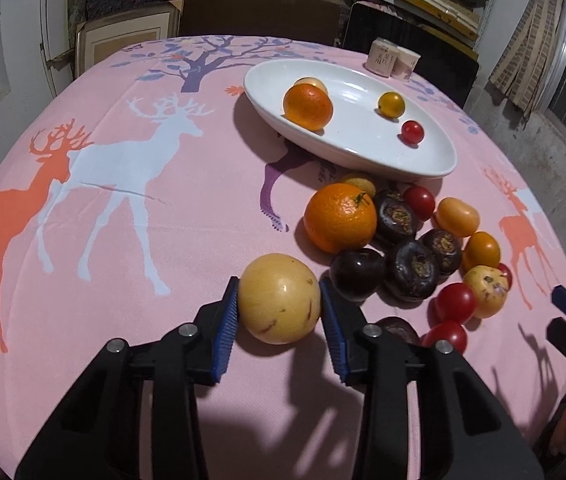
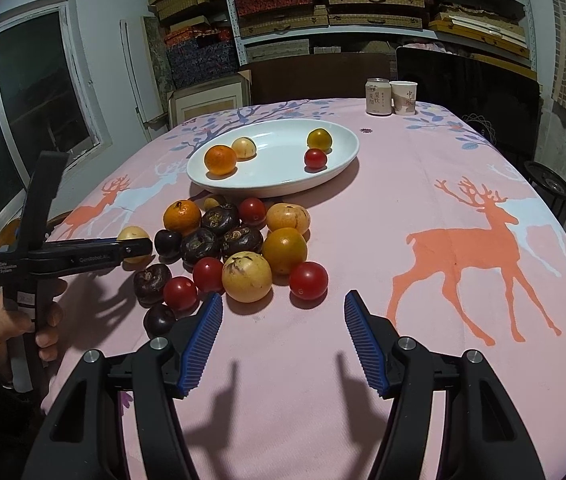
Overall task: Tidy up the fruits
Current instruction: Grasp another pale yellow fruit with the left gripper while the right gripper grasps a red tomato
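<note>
- Tablecloth (image 2: 363,240): matt woven cloth.
- Oval dish (image 1: 435,168): glossy white ceramic.
- Pale fruit (image 1: 279,298): smooth, slightly glossy skin.
- Gripper pads (image 2: 203,340): ribbed blue rubber.
</note>
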Available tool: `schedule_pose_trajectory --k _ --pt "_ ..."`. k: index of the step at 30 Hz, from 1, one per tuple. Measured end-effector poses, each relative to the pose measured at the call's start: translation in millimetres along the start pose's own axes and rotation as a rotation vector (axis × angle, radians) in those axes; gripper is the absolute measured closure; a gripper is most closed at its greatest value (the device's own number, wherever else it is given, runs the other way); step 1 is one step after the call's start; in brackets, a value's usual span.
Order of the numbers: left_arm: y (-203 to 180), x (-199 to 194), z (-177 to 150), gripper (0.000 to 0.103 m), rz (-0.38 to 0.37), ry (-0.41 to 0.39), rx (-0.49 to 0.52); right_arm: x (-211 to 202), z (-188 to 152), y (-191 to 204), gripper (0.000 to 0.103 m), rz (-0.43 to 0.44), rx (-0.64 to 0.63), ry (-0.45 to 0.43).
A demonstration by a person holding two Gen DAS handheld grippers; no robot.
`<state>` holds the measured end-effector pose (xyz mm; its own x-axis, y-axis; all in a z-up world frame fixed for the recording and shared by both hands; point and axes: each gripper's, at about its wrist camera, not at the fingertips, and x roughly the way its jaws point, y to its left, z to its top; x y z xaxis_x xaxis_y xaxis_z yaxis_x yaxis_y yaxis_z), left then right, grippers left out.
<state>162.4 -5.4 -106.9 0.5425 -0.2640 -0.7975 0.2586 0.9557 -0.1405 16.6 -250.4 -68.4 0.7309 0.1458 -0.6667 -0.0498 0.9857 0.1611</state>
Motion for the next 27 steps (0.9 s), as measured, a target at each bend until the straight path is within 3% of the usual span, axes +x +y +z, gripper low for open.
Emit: schedule_pose_trajectory --k 5,10,14,17,23,27 --pt "1 -21 -4 0.065 -0.032 -0.045 -0.011 15 3 -4 0.041 -0.003 0.003 0.040" --pt "-2 -47 -10 0.065 -0.054 -0.087 0.012 34 11 -13 0.046 -0.091 -0.037 0.093" --pt "-2 -56 -12 0.065 -0.063 -0.098 0.015 49 17 -15 0.047 -0.105 -0.066 0.122" --pt "-2 -56 -13 0.065 -0.061 -0.096 0.015 60 18 -10 0.056 -0.107 -0.099 0.145" --pt "-1 -53 -16 0.065 -0.057 -0.086 0.017 74 23 -1 0.058 -0.101 -0.128 0.157" --pt "-3 -52 -17 0.065 -0.052 -0.085 0.023 80 26 1 0.071 -0.090 -0.124 0.171"
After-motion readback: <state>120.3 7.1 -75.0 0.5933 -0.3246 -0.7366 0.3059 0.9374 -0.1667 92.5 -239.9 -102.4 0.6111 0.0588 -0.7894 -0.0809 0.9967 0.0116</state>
